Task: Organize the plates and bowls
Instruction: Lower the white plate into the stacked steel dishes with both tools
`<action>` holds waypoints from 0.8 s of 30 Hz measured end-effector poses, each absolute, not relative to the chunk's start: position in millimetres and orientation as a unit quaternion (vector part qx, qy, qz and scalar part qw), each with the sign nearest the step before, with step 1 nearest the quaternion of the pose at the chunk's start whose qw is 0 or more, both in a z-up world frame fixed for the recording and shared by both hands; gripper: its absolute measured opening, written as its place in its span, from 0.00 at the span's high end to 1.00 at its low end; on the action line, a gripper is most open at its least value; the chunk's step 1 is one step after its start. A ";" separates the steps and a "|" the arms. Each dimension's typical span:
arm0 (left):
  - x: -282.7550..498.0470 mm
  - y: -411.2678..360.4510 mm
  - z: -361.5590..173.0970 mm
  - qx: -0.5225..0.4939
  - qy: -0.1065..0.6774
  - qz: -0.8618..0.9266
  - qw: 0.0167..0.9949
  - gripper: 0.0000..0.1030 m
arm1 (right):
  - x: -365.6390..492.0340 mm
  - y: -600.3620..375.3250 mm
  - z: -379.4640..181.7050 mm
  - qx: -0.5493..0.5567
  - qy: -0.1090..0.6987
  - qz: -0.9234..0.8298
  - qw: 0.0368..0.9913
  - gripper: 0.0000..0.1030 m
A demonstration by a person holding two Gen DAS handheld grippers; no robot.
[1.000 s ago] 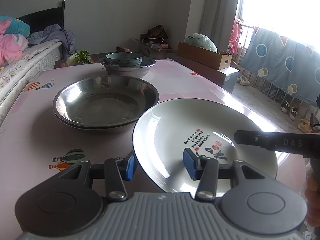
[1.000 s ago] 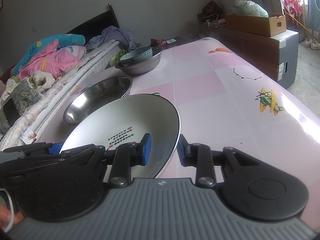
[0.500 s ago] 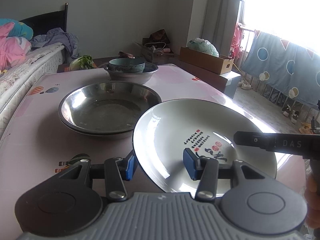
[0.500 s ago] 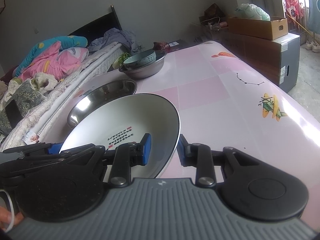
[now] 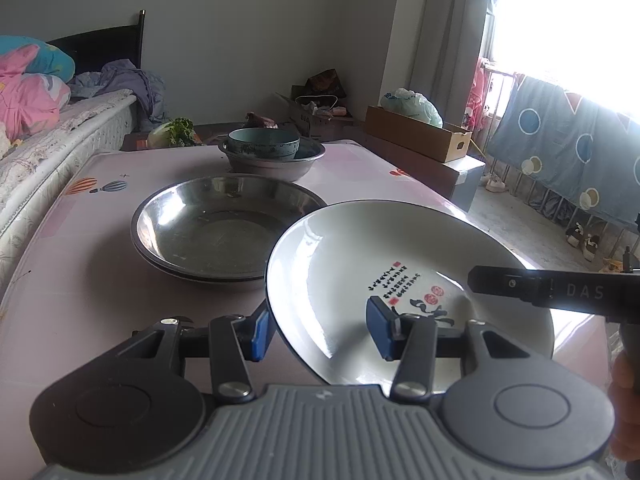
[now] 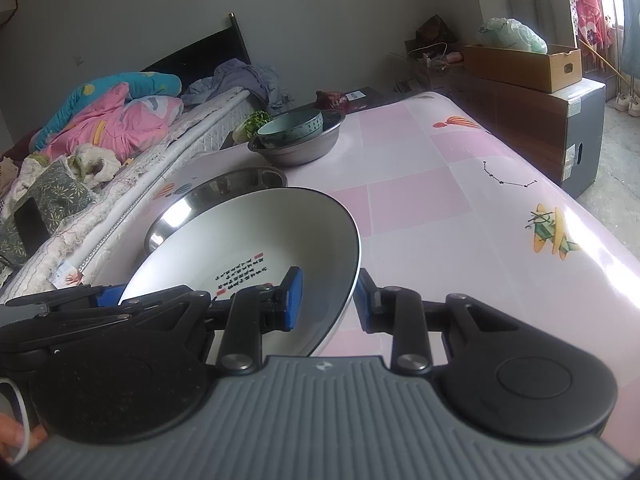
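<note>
A white plate (image 5: 360,248) with black lettering and a dark rim hangs tilted over the pink table (image 5: 80,280), held from both sides. My left gripper (image 5: 320,334) is shut on its near-left rim, one blue pad under the rim and one inside the dish. My right gripper (image 6: 326,300) is shut on the plate's (image 6: 248,232) right rim. Its black finger (image 5: 540,288) shows across the plate in the left wrist view. Just beyond the plate sits a wide steel bowl (image 5: 224,228). Farther back, a teal bowl (image 5: 264,142) rests inside a deeper steel bowl (image 5: 272,164).
A bed (image 5: 40,152) with piled bedding runs along the table's left side. A cabbage (image 5: 172,130) lies behind the table. A cardboard box (image 5: 416,138) tops a cabinet at the right, and a blue cloth (image 5: 560,144) hangs by the window.
Both grips on the plate are unchanged. The bowls and background have drifted slightly in both views, as if the held plate and grippers shifted a little together.
</note>
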State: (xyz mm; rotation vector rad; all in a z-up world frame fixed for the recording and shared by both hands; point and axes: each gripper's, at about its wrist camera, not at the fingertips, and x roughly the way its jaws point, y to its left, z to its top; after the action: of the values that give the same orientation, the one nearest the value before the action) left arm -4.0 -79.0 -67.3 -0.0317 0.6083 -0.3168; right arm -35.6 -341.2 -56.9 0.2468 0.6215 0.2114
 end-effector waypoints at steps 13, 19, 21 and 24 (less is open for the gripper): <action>-0.8 -52.8 -55.9 -0.025 0.284 -0.134 0.949 0.52 | -23.6 -315.7 -47.8 0.115 0.301 0.124 0.939 0.73; 11.2 -34.2 -49.0 -0.031 0.277 -0.115 0.953 0.52 | -2.7 -295.7 -44.0 0.119 0.305 0.141 0.934 0.73; 19.2 -26.7 -46.2 -0.031 0.276 -0.108 0.955 0.52 | 7.3 -287.6 -41.9 0.119 0.305 0.146 0.934 0.73; 32.1 -19.3 -43.7 -0.029 0.277 -0.099 0.955 0.52 | 24.7 -277.5 -40.4 0.123 0.310 0.152 0.931 0.73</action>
State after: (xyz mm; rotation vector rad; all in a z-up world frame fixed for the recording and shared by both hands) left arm 32.1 -19.3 -43.7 -0.0585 0.5616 -0.2011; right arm 24.7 -277.5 -40.4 0.2512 0.6341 0.3109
